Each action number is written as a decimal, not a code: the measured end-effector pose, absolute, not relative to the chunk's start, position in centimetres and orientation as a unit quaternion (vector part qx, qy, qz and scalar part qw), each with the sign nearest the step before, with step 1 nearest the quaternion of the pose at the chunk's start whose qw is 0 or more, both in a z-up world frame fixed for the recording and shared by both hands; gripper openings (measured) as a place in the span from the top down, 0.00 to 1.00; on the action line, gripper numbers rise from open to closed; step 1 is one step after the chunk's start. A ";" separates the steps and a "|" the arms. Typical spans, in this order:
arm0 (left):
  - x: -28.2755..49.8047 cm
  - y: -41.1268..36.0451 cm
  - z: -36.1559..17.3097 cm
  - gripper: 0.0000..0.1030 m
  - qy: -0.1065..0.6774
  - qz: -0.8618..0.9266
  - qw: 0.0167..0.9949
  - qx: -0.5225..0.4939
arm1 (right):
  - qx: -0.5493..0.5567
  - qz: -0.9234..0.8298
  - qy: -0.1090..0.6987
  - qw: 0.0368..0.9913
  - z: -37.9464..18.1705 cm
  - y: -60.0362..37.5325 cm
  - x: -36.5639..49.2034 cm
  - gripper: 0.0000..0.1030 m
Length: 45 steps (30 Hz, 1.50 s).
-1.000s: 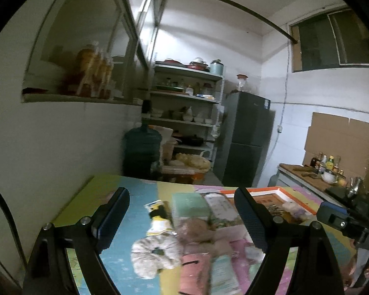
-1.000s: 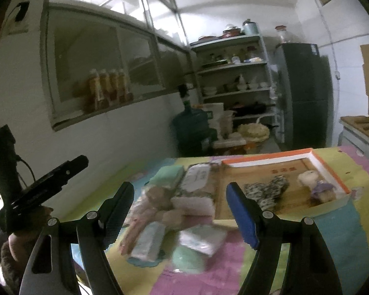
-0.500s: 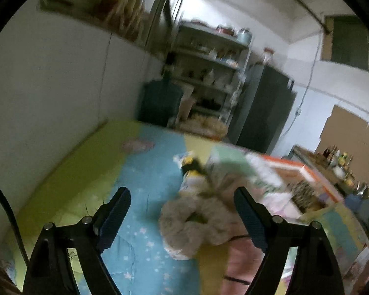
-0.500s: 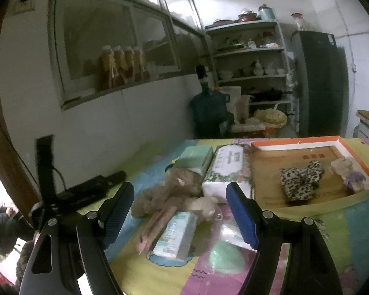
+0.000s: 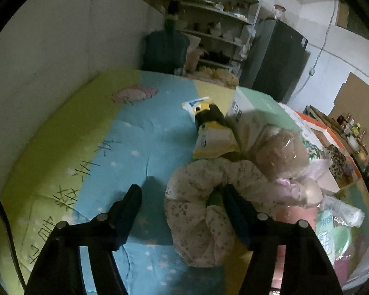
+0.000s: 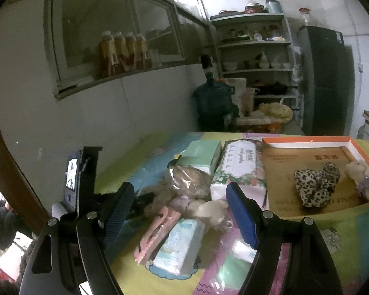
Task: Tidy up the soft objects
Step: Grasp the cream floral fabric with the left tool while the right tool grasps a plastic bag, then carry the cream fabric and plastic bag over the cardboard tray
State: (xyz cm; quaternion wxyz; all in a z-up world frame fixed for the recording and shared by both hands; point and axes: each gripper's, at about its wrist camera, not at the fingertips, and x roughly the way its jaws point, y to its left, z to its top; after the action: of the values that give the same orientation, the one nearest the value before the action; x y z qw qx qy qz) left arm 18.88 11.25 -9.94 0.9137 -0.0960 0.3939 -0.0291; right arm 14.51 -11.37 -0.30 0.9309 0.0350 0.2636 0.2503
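The ring-shaped cream floral fabric scrunchie (image 5: 196,211) lay on the blue patch of the patterned mat (image 5: 140,132), just in front of the yellow snack packet (image 5: 212,140). The left gripper (image 5: 182,209) was closing astride the scrunchie's near band, one finger inside the ring, not yet pinching. It looked light and squashy; that bunched band seemed the best hold. The right gripper (image 6: 179,206) hung open over the pile.
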 end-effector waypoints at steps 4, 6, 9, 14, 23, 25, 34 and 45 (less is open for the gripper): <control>19.0 11.2 -10.2 0.39 0.401 -0.038 0.910 -0.096 | 0.035 0.256 0.265 0.929 -0.2 -10.8 15.2 0.24; 18.9 11.2 -10.1 0.61 0.400 -0.042 0.910 -0.096 | 0.033 0.257 0.268 0.928 -0.4 -10.4 15.7 0.24; 19.0 11.6 -10.2 0.84 0.399 -0.057 0.909 -0.109 | 0.025 0.257 0.282 0.924 -0.9 -9.7 16.6 0.24; 17.8 12.2 -9.3 0.93 0.360 -0.064 0.923 -0.124 | -0.018 0.256 0.317 0.913 -2.3 -7.5 18.4 0.24; 15.5 14.0 -7.1 0.93 0.307 -0.064 0.940 -0.138 | -0.085 0.254 0.330 0.905 -3.0 -3.4 21.6 0.24; 14.7 14.8 -6.4 0.93 0.291 -0.061 0.944 -0.140 | -0.110 0.247 0.332 0.904 -3.3 -2.4 22.3 0.24; 13.4 16.3 -5.0 0.93 0.252 -0.063 0.956 -0.139 | -0.205 0.200 0.356 0.890 -5.4 0.2 24.2 0.27; 13.6 17.3 -6.0 0.93 0.252 -0.073 0.952 -0.157 | -0.227 0.175 0.349 0.892 -6.4 0.2 24.6 0.53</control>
State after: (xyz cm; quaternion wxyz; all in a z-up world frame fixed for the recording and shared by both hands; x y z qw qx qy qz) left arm 13.60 17.31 -5.99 0.9521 -0.1574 0.2518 -0.0726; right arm 24.60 0.19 -6.39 0.8923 -0.2272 0.3487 0.1750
